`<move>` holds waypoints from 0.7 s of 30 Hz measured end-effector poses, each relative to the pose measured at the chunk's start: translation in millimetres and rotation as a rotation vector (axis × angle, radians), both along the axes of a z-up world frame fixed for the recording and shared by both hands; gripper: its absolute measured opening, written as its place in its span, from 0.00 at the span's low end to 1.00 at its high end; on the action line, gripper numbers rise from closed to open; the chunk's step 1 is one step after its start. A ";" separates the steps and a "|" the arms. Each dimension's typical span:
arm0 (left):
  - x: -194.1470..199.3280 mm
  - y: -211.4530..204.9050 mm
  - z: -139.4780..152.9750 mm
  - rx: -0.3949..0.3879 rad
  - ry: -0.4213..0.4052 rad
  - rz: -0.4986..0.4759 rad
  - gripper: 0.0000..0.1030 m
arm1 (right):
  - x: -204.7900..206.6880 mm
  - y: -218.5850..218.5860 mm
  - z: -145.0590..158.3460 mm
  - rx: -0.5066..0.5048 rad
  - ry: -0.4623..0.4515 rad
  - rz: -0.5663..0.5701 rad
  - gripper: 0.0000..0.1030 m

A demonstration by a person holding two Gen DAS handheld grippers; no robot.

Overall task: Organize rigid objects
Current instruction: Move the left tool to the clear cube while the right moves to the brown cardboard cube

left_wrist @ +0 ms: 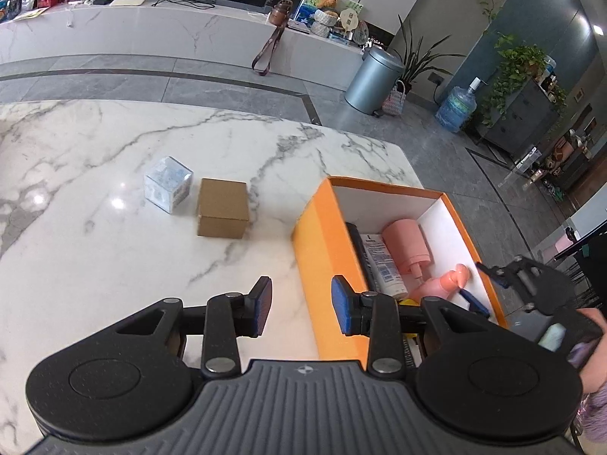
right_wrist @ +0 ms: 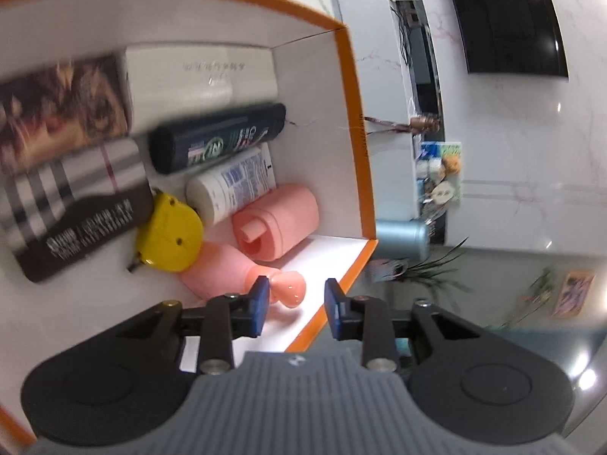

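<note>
Inside the orange box [right_wrist: 353,121]: right gripper [right_wrist: 297,305] is hovering, jaws apart, gripping nothing, straddling the pink bottle [right_wrist: 227,269].
Left gripper [left_wrist: 301,305]: gaping, empty.
Risk: closing askew is risking the bottle rolling off.
Waiting: cardboard box [left_wrist: 223,208] is sitting on the table [left_wrist: 95,258].

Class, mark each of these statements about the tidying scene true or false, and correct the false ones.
1. The brown cardboard box lies inside the orange box. False: it stands on the marble table, outside.
2. Both grippers are open. True: the left gripper and right gripper hold nothing.
3. A yellow tape measure lies in the orange box. True.
4. The clear cube sits on top of the cardboard box. False: it stands beside it on the table.
5. The dark bottle stands upright. False: it lies on its side.
</note>
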State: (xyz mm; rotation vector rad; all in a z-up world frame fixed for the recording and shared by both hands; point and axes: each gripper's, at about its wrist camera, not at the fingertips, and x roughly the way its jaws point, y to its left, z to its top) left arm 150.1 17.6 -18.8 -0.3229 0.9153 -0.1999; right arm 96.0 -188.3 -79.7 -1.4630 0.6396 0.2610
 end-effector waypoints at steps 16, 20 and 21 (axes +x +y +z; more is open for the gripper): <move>64.7 75.7 -29.2 0.272 -0.096 -0.134 0.51 | 64.9 109.1 92.0 0.939 0.300 -0.278 0.31; 100.9 91.7 -52.9 0.271 -0.081 -0.136 0.67 | 103.9 128.5 69.3 1.125 0.404 -0.485 0.44; 110.3 92.8 -59.7 0.261 -0.066 -0.143 0.70 | 110.9 130.8 62.3 1.157 0.418 -0.532 0.47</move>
